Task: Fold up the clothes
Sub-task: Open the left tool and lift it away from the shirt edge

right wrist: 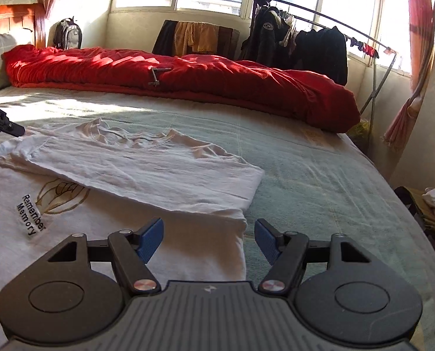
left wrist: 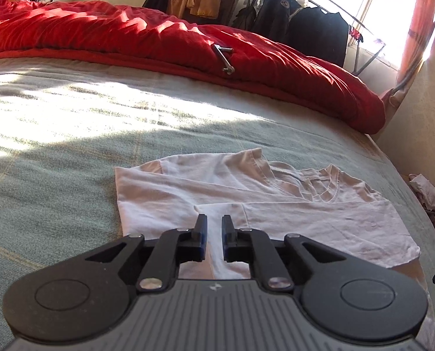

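— What is lying on the bed (left wrist: 56,134)?
— A red duvet (left wrist: 159,44) is stretching along the far side; a white T-shirt (right wrist: 147,169), partly folded, is lying near.
— And the tongs?
— The left tongs (left wrist: 214,225) are hovering over it, narrowly parted, pinching nothing; the right tongs (right wrist: 208,234) are spreading wide at its right edge.

T-shirt (right wrist: 147,172) flat on bed (right wrist: 319,181) — near edge; duvet (right wrist: 188,79) behind, along far side
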`<action>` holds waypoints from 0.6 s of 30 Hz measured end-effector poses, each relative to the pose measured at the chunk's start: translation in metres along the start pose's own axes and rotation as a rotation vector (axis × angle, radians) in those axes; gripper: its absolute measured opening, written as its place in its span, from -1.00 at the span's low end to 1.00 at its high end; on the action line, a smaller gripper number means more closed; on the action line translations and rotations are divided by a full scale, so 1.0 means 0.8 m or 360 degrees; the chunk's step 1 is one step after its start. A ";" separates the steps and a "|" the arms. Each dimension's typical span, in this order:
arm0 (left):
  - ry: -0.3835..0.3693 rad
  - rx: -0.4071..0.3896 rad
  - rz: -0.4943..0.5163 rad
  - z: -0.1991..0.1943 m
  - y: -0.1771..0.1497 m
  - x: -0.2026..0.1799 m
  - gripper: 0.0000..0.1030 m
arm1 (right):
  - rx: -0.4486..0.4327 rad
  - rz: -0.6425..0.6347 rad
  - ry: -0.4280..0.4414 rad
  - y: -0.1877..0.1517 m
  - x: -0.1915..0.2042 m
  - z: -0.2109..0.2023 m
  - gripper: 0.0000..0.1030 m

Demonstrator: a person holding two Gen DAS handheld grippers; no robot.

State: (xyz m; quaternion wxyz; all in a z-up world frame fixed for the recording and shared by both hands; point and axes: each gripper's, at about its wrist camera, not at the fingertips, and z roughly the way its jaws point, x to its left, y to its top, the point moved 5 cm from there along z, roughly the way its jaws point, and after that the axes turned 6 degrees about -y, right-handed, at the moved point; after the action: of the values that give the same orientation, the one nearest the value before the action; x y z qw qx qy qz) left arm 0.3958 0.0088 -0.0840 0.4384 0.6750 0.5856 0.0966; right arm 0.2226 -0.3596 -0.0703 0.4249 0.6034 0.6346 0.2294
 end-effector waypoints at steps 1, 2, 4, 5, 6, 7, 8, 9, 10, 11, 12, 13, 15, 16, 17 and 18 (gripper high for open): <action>-0.0020 -0.0005 0.0015 -0.003 0.003 -0.007 -0.74 | 0.0011 -0.0049 -0.0002 -0.001 -0.006 0.010 0.32; -0.0060 0.0003 0.0021 -0.003 0.005 -0.017 -0.70 | 0.0022 -0.0073 0.0013 -0.002 -0.011 0.019 0.10; -0.0178 0.0050 0.0043 0.006 0.009 -0.048 -0.60 | 0.0062 -0.0100 0.0057 -0.004 -0.021 0.038 -0.26; -0.0259 0.0089 0.0050 0.016 0.010 -0.072 -0.56 | 0.0071 -0.0124 0.0068 -0.006 -0.023 0.046 -0.33; -0.0334 0.0130 0.0053 0.027 0.010 -0.092 -0.52 | 0.0069 -0.0152 0.0076 -0.007 -0.024 0.051 -0.33; -0.0408 0.0172 0.0055 0.039 0.009 -0.114 -0.51 | 0.0065 -0.0180 0.0085 -0.008 -0.025 0.057 -0.33; -0.0478 0.0223 0.0060 0.055 0.009 -0.137 -0.49 | 0.0057 -0.0208 0.0094 -0.009 -0.026 0.062 -0.33; -0.0547 0.0274 0.0066 0.070 0.008 -0.161 -0.44 | 0.0047 -0.0238 0.0107 -0.011 -0.026 0.066 -0.33; -0.0602 0.0320 0.0076 0.087 0.007 -0.186 -0.43 | 0.0032 -0.0272 0.0126 -0.012 -0.025 0.069 -0.33; -0.0658 0.0360 0.0093 0.106 0.006 -0.212 -0.43 | 0.0017 -0.0306 0.0140 -0.013 -0.024 0.072 -0.33; -0.0721 0.0413 0.0113 0.124 0.004 -0.238 -0.42 | 0.0000 -0.0341 0.0146 -0.013 -0.024 0.075 -0.33; -0.0777 0.0468 0.0121 0.142 0.002 -0.259 -0.39 | -0.0021 -0.0381 0.0161 -0.014 -0.022 0.077 -0.33; -0.0877 0.0582 0.0132 0.183 -0.007 -0.307 -0.38 | -0.0089 -0.0449 0.0199 -0.015 -0.018 0.078 -0.41; -0.0891 0.0614 0.0135 0.197 -0.011 -0.321 -0.38 | -0.0122 -0.0482 0.0217 -0.015 -0.016 0.077 -0.48; -0.0904 0.0651 0.0130 0.215 -0.017 -0.337 -0.38 | -0.0153 -0.0513 0.0231 -0.016 -0.014 0.076 -0.62; -0.0915 0.0685 0.0126 0.233 -0.023 -0.353 -0.38 | -0.0172 -0.0537 0.0229 -0.017 -0.011 0.075 -0.72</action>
State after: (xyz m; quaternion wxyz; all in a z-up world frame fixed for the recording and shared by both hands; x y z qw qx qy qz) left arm 0.4191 -0.3284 -0.1000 0.4289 0.7736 0.4186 -0.2058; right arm 0.2626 -0.3839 -0.1110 0.4427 0.4468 0.7422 0.2313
